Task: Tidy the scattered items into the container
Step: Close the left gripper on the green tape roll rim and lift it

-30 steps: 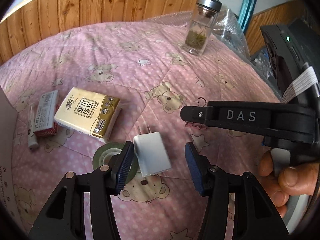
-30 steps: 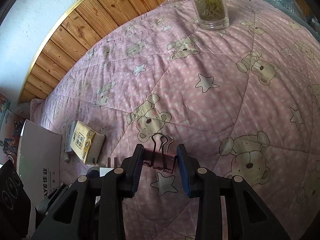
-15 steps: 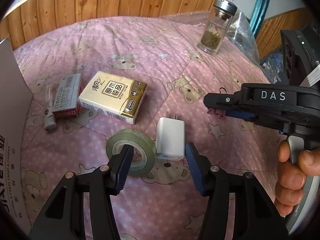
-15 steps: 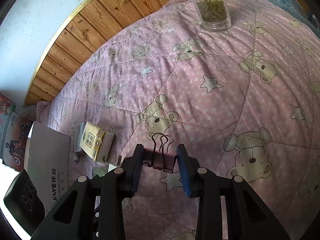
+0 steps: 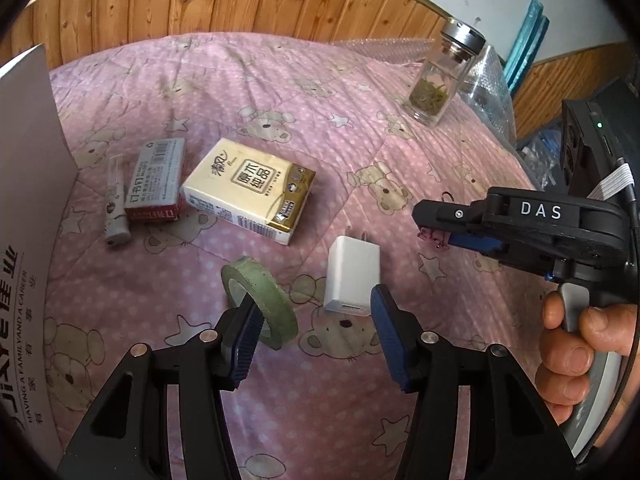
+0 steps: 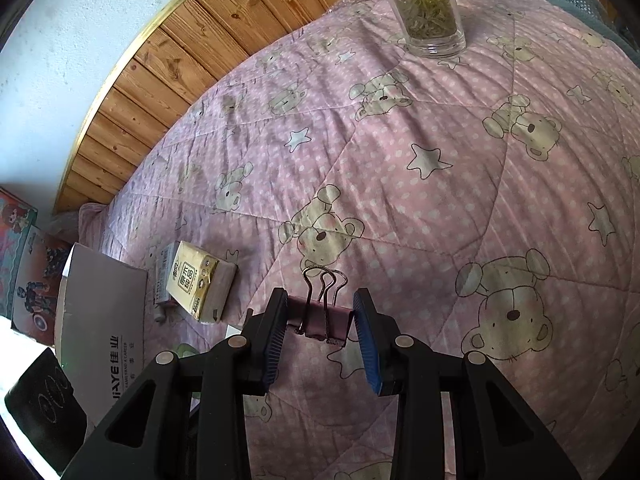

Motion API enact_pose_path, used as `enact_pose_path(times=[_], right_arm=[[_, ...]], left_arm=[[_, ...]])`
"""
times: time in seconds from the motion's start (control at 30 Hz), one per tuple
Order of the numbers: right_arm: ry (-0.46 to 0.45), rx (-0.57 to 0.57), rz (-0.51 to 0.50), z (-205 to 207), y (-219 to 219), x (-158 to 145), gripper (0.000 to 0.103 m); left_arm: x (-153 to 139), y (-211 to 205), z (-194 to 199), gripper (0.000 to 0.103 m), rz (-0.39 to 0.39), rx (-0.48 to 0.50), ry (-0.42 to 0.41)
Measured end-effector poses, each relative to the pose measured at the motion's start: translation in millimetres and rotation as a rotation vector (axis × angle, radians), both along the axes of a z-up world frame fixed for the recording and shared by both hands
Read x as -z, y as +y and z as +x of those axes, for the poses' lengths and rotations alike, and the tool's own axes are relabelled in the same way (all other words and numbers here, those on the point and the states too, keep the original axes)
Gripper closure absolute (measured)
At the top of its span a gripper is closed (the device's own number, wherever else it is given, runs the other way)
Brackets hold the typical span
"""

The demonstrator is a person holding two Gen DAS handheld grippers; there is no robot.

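Binder clip (image 6: 320, 318) sits clamped in right tongs (image 6: 320, 334); left tongs (image 5: 314, 338) gape beside tilted tape roll (image 5: 262, 300).

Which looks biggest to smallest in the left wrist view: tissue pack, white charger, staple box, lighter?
1. tissue pack, clearly largest.
2. white charger and staple box look about alike; the charger lies nearer the camera, so I won't rank them.
3. lighter, slimmest and smallest.
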State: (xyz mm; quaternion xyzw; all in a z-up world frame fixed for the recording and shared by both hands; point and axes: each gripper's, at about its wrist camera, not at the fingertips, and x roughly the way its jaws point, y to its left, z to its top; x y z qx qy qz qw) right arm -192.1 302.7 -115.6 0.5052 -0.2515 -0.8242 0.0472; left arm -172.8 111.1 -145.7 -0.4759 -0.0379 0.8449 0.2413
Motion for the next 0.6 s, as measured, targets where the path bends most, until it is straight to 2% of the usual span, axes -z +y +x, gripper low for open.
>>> enact_pose_path(times=[0.2, 0.23, 0.27, 0.33, 0.6], right_arm=[[-0.002, -0.011, -0.012, -1, -3, 2, 0.068], [-0.002, -0.014, -0.014, -1, -3, 3, 0.068], [-0.002, -0.017, -0.016, -1, -4, 3, 0.068], [0.001, -0.021, -0.018, -1, -5, 3, 0.068], [0.022, -0.051, -0.02, 1, -14, -2, 0.068]], left_arm=[[3, -21, -5, 0.05, 0.145, -0.077, -0.042], [4, -23, -5, 0.06, 0.142, -0.096, -0.04], [5, -24, -6, 0.078, 0.117, -0.123, -0.037], [6, -26, -7, 0.087, 0.103, -0.15, -0.036], [-2, -21, 2, 0.089, 0.051, -0.147, -0.018]])
